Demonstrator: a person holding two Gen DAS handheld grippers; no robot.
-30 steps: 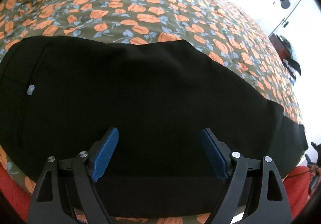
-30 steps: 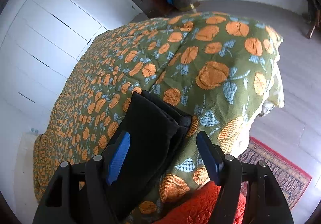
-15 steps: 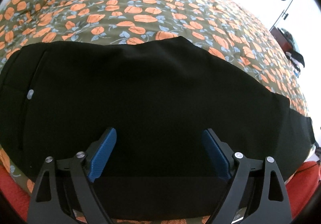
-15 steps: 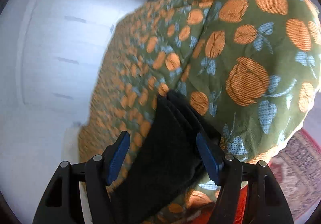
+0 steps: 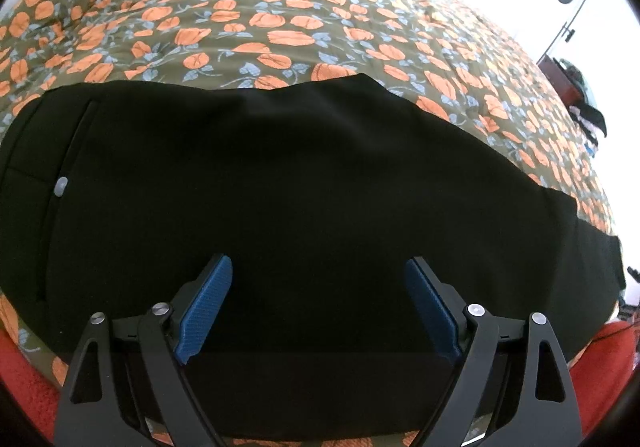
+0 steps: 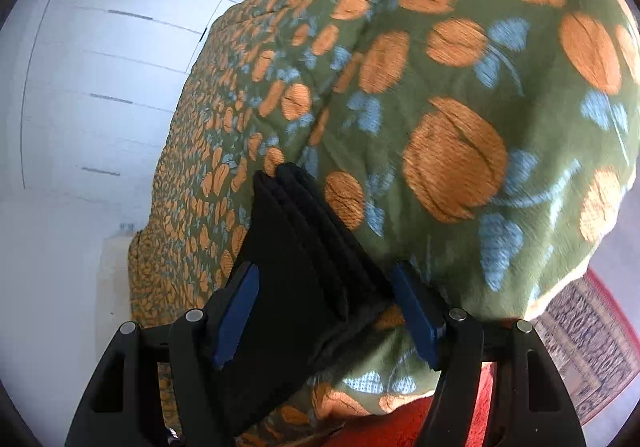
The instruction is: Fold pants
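Black pants [image 5: 320, 167] lie flat across a green quilt [image 5: 280, 7] with orange flowers, a small grey button [image 5: 61, 186] at their left end. My left gripper [image 5: 318, 261] hovers over the near edge of the pants, open, blue pads well apart, nothing pinched. In the right wrist view, the narrow end of the pants [image 6: 296, 247] shows several stacked layers on the quilt [image 6: 480, 87]. My right gripper [image 6: 325, 267] is open and straddles that end. Its pads stand on either side of the cloth without squeezing it.
Red fuzzy fabric [image 5: 24, 387] lies below the bed's near edge, also seen as red fabric [image 6: 400, 427]. A patterned rug [image 6: 588, 335] covers the floor at the right. White wardrobe doors [image 6: 100, 67] stand beyond the bed. Dark furniture with clothes [image 5: 576, 87] is at the far right.
The right gripper has dipped and moved in on the layered end of the pants, which now sits between its fingers. The left gripper has stayed over the pants.
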